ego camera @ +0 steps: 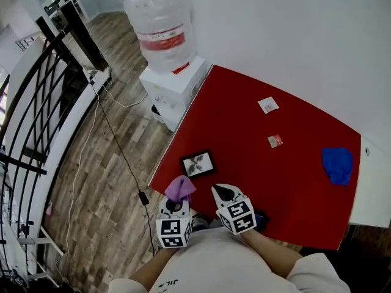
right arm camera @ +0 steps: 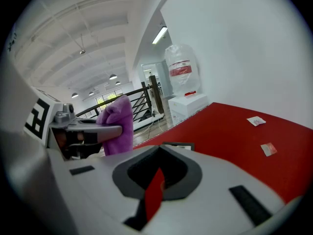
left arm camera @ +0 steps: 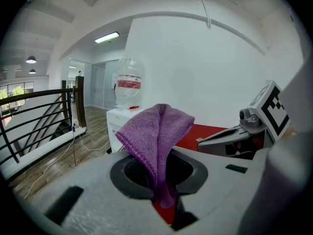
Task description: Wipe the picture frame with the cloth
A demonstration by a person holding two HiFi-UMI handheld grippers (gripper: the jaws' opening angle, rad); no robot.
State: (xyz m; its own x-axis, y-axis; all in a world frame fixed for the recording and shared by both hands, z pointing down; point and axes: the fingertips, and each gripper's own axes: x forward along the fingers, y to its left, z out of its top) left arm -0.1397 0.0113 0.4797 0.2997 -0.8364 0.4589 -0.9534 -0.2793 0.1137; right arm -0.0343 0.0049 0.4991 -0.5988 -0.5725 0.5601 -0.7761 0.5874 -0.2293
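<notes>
The black picture frame [ego camera: 197, 163] lies flat near the red table's [ego camera: 275, 176] left front corner; its top edge also shows in the right gripper view [right arm camera: 177, 145]. My left gripper [ego camera: 176, 205] hovers just in front of the frame, at the table's edge. It is shut on a purple cloth [ego camera: 180, 188], which stands up bunched out of the jaws [left arm camera: 157, 131]. My right gripper [ego camera: 221, 192] is beside it, to the right of the frame, its jaws shut with nothing between them [right arm camera: 154, 195]. The cloth is not touching the frame.
A blue cloth [ego camera: 338, 165] lies at the table's right side. Two small cards [ego camera: 267, 105] [ego camera: 275, 141] lie farther back. A water dispenser [ego camera: 165, 47] stands off the left rear corner. A black railing [ego camera: 36, 121] and floor cables run along the left.
</notes>
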